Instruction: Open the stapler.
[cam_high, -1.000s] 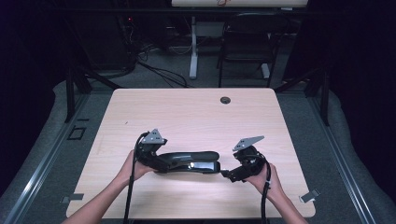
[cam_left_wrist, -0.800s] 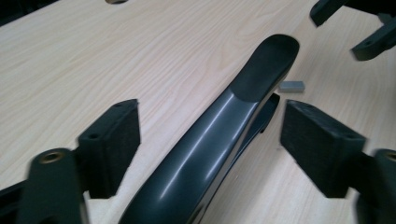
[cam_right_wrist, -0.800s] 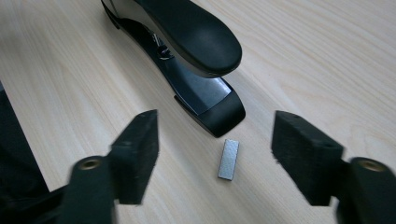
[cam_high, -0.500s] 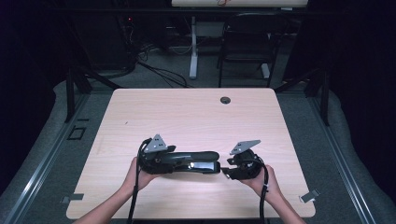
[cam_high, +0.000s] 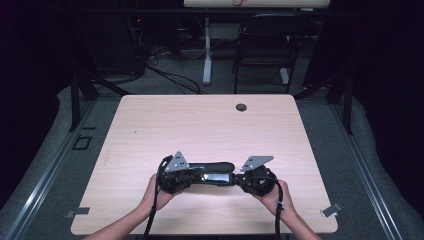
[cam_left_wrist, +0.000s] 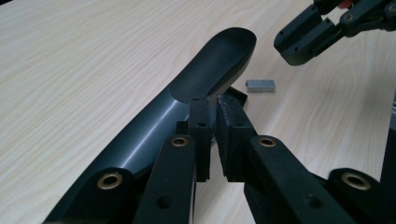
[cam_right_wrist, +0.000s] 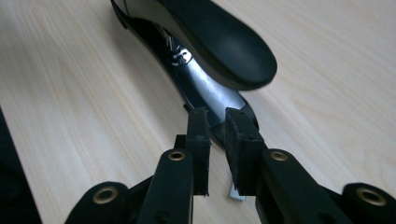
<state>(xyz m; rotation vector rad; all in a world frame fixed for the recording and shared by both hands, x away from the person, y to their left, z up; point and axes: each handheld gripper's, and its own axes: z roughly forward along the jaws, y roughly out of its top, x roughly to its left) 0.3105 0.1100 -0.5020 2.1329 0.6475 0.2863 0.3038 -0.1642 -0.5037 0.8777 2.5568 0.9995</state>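
As it lies, stapler (cam_high: 210, 172) between tools

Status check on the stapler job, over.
Both sets of jaws have just been closing, now near shut, gripping nothing visible. Stapler lies on the table between left gripper and right gripper. Loose staple strip beside it.

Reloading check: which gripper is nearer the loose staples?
The right gripper, at the stapler's front end: the staples lie just beside its jaws. The left gripper is at the back end.
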